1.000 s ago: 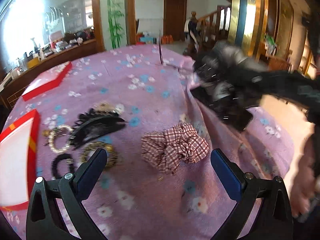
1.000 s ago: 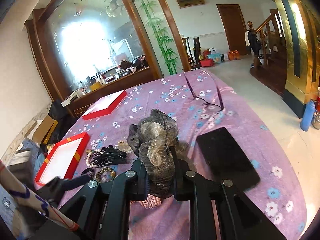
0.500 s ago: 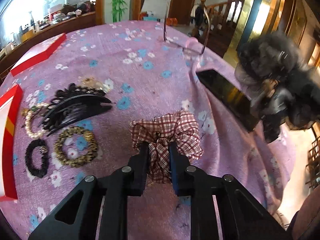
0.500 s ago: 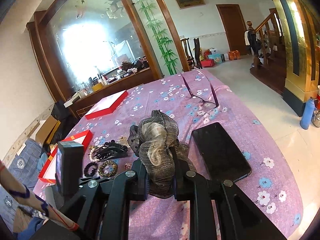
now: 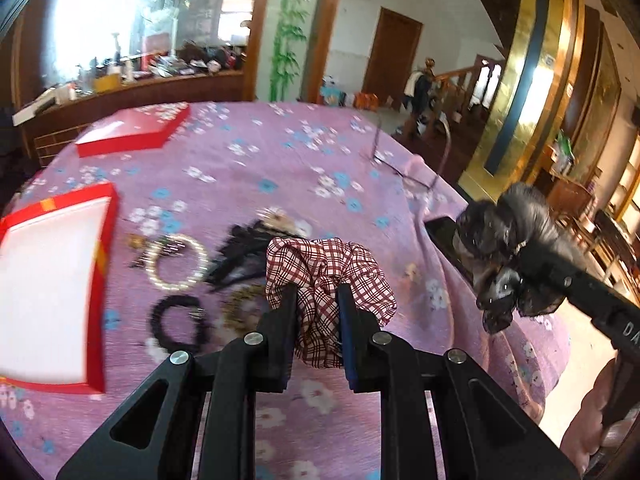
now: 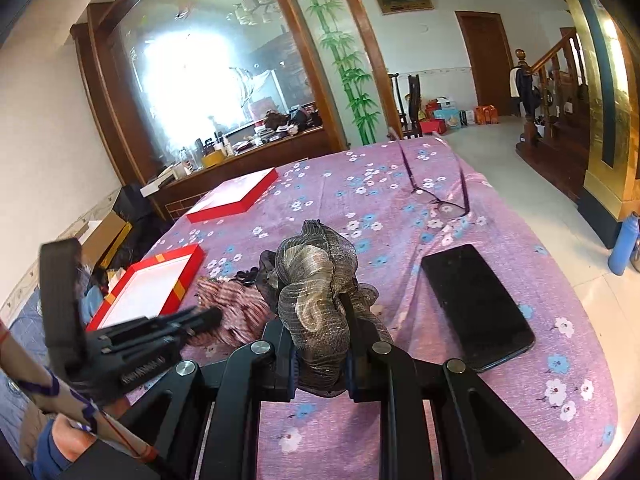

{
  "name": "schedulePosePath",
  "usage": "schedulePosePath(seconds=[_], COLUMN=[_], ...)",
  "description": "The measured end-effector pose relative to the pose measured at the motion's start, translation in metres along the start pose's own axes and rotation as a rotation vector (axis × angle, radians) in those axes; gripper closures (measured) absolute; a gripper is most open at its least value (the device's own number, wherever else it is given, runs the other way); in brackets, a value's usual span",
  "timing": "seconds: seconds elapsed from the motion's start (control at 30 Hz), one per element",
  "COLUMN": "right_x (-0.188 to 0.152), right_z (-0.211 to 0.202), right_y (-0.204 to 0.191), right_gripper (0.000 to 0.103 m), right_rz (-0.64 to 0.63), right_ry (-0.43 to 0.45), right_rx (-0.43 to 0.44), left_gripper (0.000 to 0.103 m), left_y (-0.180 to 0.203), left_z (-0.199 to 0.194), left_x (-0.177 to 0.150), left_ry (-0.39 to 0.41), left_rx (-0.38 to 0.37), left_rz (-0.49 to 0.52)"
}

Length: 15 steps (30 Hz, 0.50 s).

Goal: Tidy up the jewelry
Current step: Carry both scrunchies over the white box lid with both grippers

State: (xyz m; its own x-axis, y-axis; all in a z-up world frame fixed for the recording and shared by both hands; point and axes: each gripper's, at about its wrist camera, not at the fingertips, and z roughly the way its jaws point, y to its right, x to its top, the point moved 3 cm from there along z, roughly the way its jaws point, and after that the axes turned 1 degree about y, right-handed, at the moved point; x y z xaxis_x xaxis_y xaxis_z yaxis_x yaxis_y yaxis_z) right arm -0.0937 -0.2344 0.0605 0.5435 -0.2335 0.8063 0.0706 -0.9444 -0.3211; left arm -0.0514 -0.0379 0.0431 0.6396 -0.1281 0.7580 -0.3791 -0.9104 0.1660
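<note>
My left gripper (image 5: 318, 300) is shut on a red plaid scrunchie (image 5: 332, 268) and holds it above the purple floral cloth (image 5: 248, 160). My right gripper (image 6: 320, 320) is shut on a grey-bronze mesh hair bow (image 6: 316, 276), also held above the cloth; the bow also shows at the right of the left wrist view (image 5: 512, 248). An open red box with a white lining (image 5: 48, 292) lies at the left. Beside it lie a pearl bracelet (image 5: 176, 256), a black hair tie (image 5: 178, 324), a gold bracelet (image 5: 244, 308) and a black claw clip (image 5: 244, 252).
A black phone (image 6: 476, 304) lies right of the bow. Glasses (image 6: 436, 188) lie at the far side of the table. A red box lid (image 6: 234, 196) lies at the far left. The table edge drops off at the right, over a tiled floor.
My left gripper closed on the plaid scrunchie and lifted it off the cloth, moving left toward the box. My right gripper kept hold of the mesh bow.
</note>
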Motion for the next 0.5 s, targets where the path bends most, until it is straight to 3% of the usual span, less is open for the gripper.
schedulePosePath(seconds=[0.5], right_x=[-0.008], right_z=[0.034], right_y=[-0.073], right_gripper=[0.084], right_rz=[-0.125], right_ry=[-0.092], right_rx=[0.099], left_gripper=[0.085], left_y=[-0.091], left_z=[-0.040], left_x=[-0.005], left_ry=[0.082], left_rx=[0.121], left_rz=[-0.118])
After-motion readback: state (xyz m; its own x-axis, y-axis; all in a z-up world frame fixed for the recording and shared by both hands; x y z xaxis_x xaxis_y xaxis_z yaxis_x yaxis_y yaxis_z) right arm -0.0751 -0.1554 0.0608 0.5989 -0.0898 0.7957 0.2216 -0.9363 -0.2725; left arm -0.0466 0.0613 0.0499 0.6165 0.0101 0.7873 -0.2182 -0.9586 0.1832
